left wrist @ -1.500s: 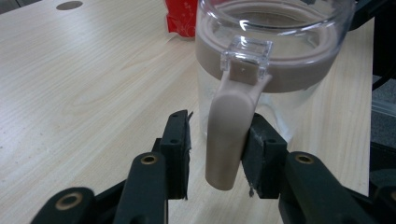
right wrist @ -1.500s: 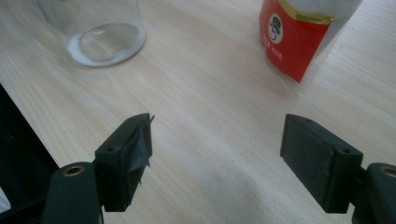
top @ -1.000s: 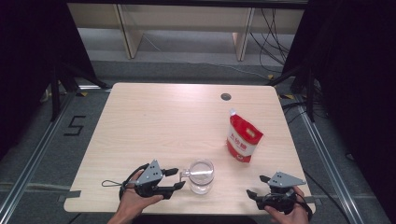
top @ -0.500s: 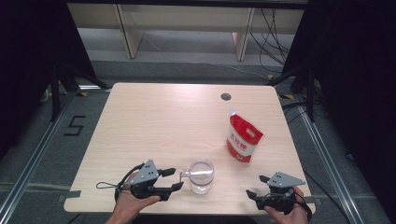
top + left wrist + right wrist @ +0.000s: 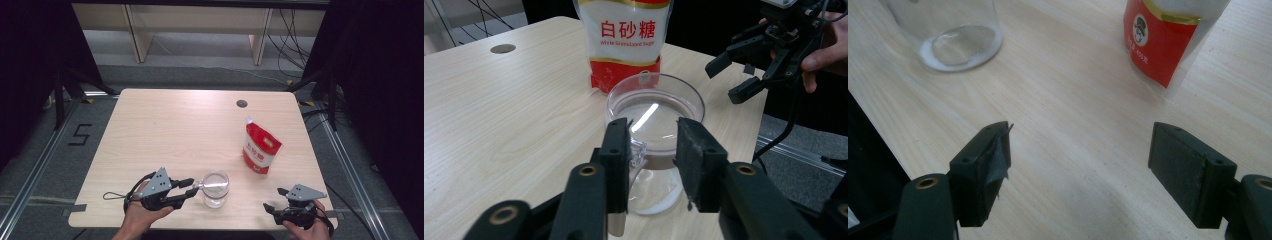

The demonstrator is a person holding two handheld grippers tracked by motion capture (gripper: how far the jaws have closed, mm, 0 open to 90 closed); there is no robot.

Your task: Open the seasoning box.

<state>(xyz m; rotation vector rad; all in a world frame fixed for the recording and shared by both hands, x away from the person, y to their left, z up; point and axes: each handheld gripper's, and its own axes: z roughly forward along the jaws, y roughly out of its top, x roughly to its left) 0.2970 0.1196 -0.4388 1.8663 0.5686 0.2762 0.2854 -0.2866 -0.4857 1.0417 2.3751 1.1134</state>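
Two hand-held grippers work at the near edge of a pale wooden table (image 5: 165, 130). In the high view the left gripper (image 5: 193, 186) sits at the lower left of the frame, its fingers pointing toward the right, where a clear glass cup with a small handle (image 5: 216, 188) stands at lower centre. The fingers have just been closing, and the left gripper view shows the cup's handle (image 5: 638, 150) between them: the left finger (image 5: 616, 160) lies against the handle, while a gap remains before the right finger (image 5: 696, 160), so I cannot tell whether the pads truly press on it. The gap stands at a middling width. The cup's round rim fills the middle of that view, upright on the table, with a thin whitish layer at its bottom.

A red and white standing pouch of white granulated sugar with a white cap (image 5: 260, 148) stands upright to the upper right of the cup in the high view, near it but apart. In the left gripper view the pouch rises just behind the cup at top centre.

The right gripper (image 5: 276, 199) rests at the lower right of the high view, held by a hand (image 5: 307, 227) at the table's edge, well apart from the cup. Its fingers are spread wide with bare table between them in the right gripper view; the cup's base shows at that view's upper left and the pouch at upper right.

A small dark round hole (image 5: 242, 103) marks the table's far side.
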